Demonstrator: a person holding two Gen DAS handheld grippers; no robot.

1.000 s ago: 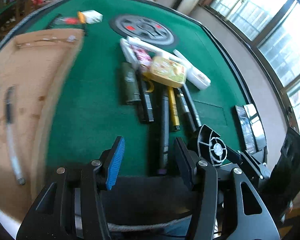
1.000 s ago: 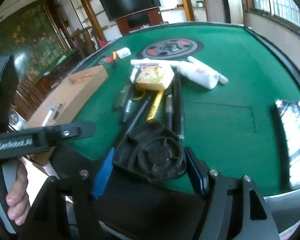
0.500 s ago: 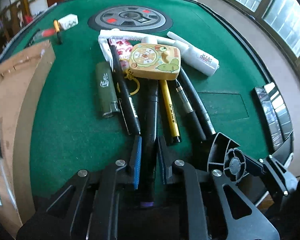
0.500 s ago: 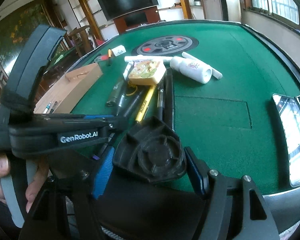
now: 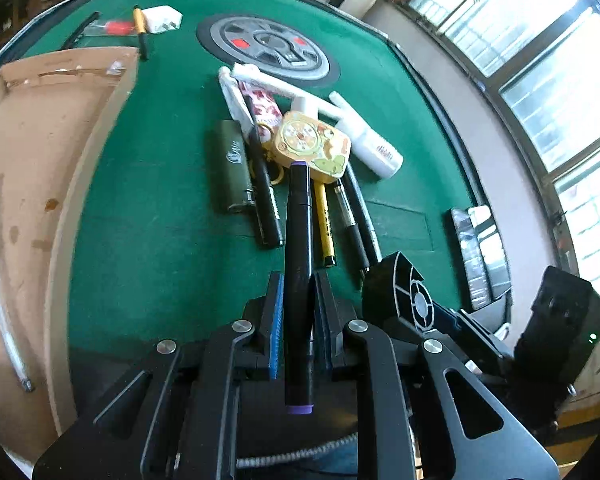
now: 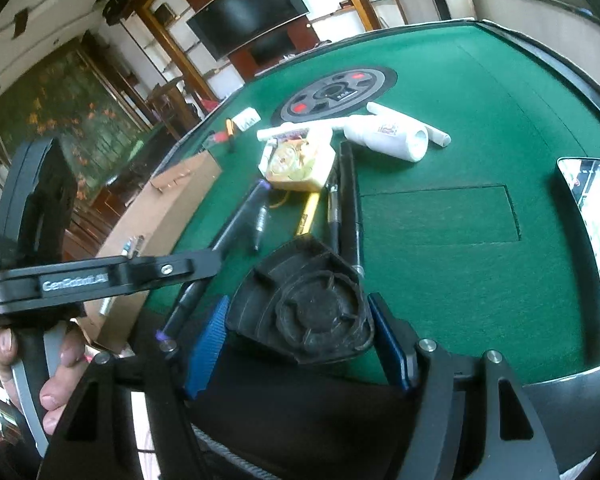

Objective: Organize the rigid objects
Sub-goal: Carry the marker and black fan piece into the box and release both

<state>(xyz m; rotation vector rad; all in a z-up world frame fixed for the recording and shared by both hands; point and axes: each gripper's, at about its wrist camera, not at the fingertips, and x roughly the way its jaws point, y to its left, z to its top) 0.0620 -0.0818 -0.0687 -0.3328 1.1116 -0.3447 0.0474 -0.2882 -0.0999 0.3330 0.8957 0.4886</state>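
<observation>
Marker lifted from the pile

The left gripper [image 5: 296, 308] now holds the black marker [image 5: 298, 240] clear of the desk [image 5: 160, 220]; the box [image 5: 32, 128] probably comes next. The right gripper [image 6: 296, 332] fingers clamp a black fan part [image 6: 304, 308].

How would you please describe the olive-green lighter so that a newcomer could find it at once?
On the green felt table, find the heap of pens below the round grey centre dial. The olive-green lighter lies at the heap's left edge, nearest the cardboard box: short, flat and blocky, unlike the slim black pen alongside.
</observation>
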